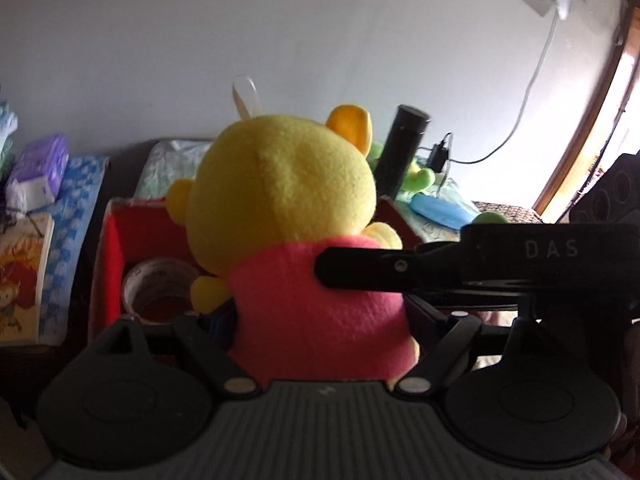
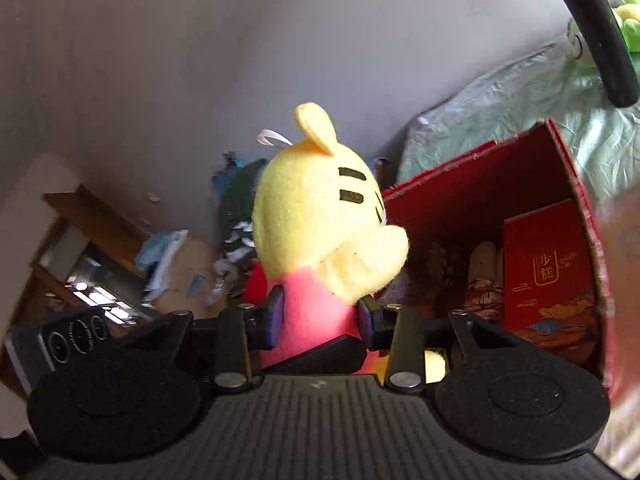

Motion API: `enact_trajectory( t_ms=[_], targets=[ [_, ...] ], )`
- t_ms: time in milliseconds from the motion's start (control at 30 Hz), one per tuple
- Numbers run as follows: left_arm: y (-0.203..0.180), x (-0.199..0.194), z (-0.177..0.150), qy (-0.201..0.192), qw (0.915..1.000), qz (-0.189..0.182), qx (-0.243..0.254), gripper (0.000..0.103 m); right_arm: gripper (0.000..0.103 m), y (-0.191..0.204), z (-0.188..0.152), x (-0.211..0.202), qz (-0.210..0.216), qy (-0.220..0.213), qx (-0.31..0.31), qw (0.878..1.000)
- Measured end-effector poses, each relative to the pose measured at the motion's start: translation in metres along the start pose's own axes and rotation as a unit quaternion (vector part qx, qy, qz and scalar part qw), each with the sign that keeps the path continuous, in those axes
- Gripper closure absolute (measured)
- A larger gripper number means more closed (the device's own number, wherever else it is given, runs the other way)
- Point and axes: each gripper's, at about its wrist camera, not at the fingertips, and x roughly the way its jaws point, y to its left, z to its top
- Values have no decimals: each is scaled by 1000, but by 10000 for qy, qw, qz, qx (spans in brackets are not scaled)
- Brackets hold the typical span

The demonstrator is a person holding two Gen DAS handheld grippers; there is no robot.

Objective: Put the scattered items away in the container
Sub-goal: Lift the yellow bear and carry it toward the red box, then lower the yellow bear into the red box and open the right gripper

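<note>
Mostly plush toy [image 2: 316, 240] fills view, right hand-held gripper [image 2: 320, 316] clamped on it; left hand-held gripper fingertips hidden, state unclear

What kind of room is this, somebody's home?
Most likely a lived-in bedroom or spare room at home. A crumpled green sheet covers what looks like a bed, a picture book and tissue pack lie nearby, and clothes are strewn on the floor.

The right black two-finger gripper [image 2: 320, 316] clamps the plush's pink body; the left black gripper [image 1: 320, 300] brackets that body — its pads hidden.
</note>
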Motion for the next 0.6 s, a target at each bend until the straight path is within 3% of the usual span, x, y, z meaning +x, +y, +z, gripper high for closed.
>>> enact_trajectory(
  t_ms=[233, 333, 400, 533, 600],
  targets=[
    [30, 1, -11, -39, 9990, 328, -305, 19, 64, 8, 1, 39, -280, 260, 43, 9993],
    [33, -17, -17, -244, 9986, 377, -280, 9, 65, 10, 4, 47, -530, 219, -116, 9983],
    [34, -27, -21, -348, 9985, 314, -272, 9, 65, 5, 6, 50, -740, 176, -66, 9971],
    [27, -29, -25, -268, 9994, 89, -204, 9, 65, -5, 11, 64, -534, 533, 168, 9970],
    [17, -29, -30, -224, 9996, 160, -8, 14, 65, 1, 6, 73, -388, 750, 49, 9964]
  ],
)
